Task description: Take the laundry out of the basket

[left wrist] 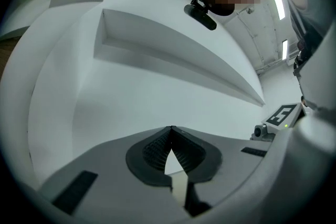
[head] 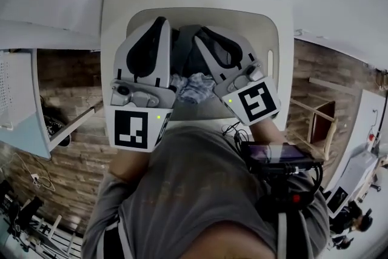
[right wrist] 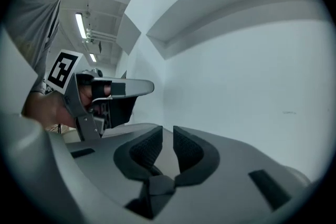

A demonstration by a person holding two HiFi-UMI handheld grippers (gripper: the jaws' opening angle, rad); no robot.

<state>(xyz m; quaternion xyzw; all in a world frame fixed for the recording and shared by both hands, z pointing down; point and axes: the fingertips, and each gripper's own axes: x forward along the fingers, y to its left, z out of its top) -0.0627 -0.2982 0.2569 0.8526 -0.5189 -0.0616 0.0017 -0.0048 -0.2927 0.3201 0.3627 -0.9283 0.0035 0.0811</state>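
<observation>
In the head view a white laundry basket (head: 274, 39) stands on the floor in front of me. Inside it lie a dark garment (head: 195, 56) and a pale blue-and-white crumpled cloth (head: 193, 88). Both grippers are held up over the basket, apart from the clothes. My left gripper (head: 161, 22) has its jaws closed tip to tip with nothing between them; its own view (left wrist: 170, 128) faces only white wall and ceiling. My right gripper (head: 202, 33) shows a narrow gap between its pads (right wrist: 167, 132), also with nothing in it.
Wood-plank floor (head: 73, 88) surrounds the basket. A white cabinet with an open door (head: 24, 100) is at the left, a wooden stool (head: 321, 121) at the right. A black device (head: 280, 156) hangs on the person's chest. The other gripper's marker cube (left wrist: 283, 114) shows beside the left one.
</observation>
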